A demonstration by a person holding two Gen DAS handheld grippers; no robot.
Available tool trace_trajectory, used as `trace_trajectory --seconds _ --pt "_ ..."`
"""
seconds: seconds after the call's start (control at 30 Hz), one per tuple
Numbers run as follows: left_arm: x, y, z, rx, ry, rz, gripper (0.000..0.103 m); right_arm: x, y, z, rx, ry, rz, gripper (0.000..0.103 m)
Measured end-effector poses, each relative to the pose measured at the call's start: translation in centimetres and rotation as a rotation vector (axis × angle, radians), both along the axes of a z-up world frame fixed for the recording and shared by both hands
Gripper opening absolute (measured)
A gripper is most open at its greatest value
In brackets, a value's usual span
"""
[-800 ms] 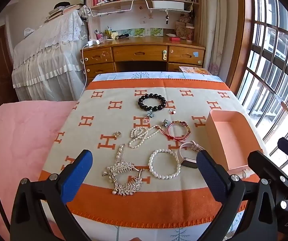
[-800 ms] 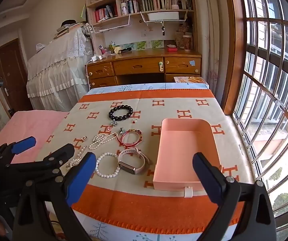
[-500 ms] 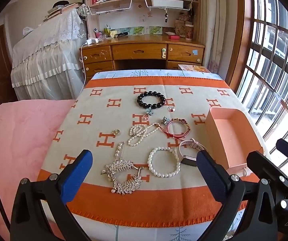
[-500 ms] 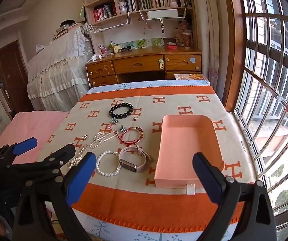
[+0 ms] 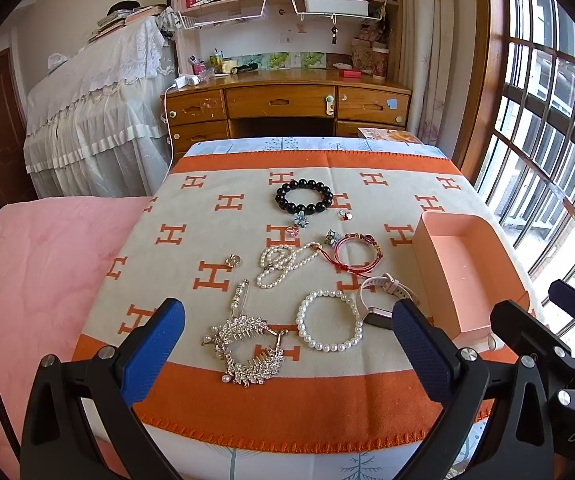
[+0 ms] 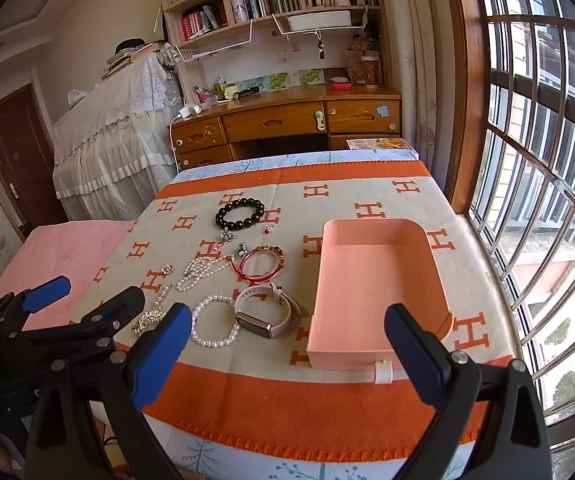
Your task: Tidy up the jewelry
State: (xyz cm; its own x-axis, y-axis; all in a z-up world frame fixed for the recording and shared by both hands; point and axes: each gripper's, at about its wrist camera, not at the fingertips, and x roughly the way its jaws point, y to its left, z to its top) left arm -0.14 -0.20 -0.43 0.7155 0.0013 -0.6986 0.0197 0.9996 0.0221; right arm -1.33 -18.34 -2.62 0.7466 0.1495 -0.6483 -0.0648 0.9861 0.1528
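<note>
2 grippers, your left gripper (image 5: 287, 344) and right gripper (image 6: 285, 344), gape wide and empty above the jewelry beside the pink box (image 6: 379, 288).

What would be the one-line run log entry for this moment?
stage: before first pick | left gripper: open, empty | right gripper: open, empty | pink box: empty | pearl bracelet, watch: on blanket

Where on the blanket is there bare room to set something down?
Bare: the pink box, the strip left of the gold ring, the orange border nearest the camera. Crowded: between the black bracelet and the hair comb.
</note>
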Motion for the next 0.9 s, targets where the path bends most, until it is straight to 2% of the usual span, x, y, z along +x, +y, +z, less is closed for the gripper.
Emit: trace_trajectory --seconds 0.9 --pt "0.02 0.08 -0.88 0.0 0.008 0.001 0.102 0.34 -0.66 -0.58 0.012 0.035 -0.024 0.098"
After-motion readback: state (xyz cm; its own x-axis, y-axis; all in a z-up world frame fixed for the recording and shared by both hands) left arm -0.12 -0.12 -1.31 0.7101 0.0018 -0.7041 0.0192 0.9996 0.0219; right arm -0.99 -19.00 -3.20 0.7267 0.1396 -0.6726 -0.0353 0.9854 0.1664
